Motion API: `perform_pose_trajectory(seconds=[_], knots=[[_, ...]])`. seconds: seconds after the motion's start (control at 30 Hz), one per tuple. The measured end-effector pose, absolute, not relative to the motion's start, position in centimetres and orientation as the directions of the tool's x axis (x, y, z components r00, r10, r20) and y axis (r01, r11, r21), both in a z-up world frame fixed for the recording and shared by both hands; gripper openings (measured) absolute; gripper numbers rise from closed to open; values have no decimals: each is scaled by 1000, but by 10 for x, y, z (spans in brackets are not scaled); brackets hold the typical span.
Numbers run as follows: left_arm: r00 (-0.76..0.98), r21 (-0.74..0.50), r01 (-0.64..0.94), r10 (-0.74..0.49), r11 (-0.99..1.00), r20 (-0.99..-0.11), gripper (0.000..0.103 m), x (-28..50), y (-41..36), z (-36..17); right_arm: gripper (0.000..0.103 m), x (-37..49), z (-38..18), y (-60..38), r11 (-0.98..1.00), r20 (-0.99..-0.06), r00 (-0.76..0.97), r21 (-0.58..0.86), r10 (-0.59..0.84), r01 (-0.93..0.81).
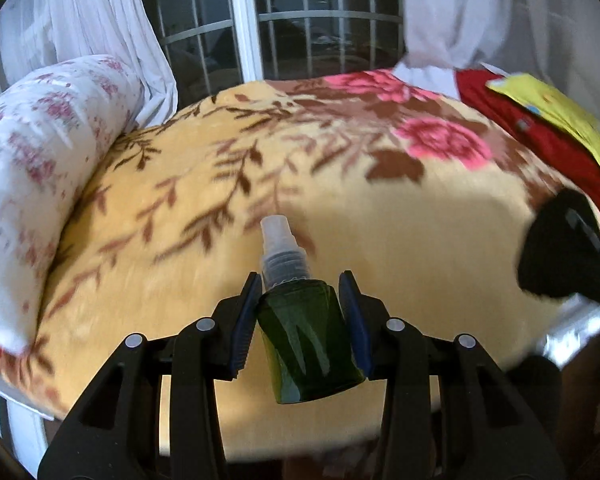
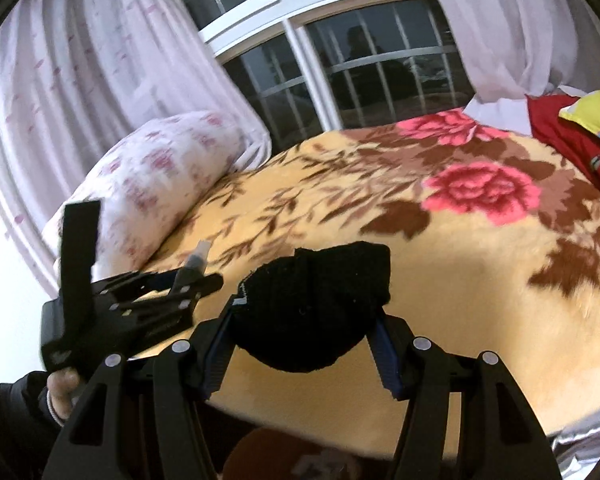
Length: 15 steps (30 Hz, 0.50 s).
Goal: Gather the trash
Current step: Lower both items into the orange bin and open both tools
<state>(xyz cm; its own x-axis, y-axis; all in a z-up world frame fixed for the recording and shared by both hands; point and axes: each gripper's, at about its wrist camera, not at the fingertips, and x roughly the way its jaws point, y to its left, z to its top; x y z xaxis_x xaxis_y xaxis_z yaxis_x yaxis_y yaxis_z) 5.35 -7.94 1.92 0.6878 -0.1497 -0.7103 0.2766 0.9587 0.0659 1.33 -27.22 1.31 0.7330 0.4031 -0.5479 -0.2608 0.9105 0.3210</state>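
Note:
My left gripper (image 1: 302,304) is shut on a small dark green spray bottle (image 1: 306,344) with a clear cap, held above the yellow floral blanket (image 1: 380,216). In the right wrist view my right gripper (image 2: 306,316) is shut on a balled black knitted cloth (image 2: 312,308), also lifted over the bed. The left gripper (image 2: 196,280) with the bottle's clear cap (image 2: 202,252) shows at the left of that view, a hand (image 2: 62,392) gripping its handle. The black cloth (image 1: 560,248) appears blurred at the right edge of the left wrist view.
A white pillow with pink flowers (image 1: 40,152) lies at the bed's left end. Red fabric (image 1: 540,136) with a yellow item (image 1: 564,116) on it lies at the right. White curtains (image 2: 80,80) and a barred window (image 2: 340,72) stand behind the bed.

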Motion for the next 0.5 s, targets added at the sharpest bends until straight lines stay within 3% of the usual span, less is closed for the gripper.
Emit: perform_pose_trajectory(seconds=[0.23,0.5], knots=[[603,15,335,-202,942,-772,40,-27,-55,-26,59,-45,-21,-241,892,-626,635,313,452,-327],[445,-69,325,-216,943,-869,40,-37,-42,-97,59,-64,-95,-225,907,-770,482,326,419,-268]])
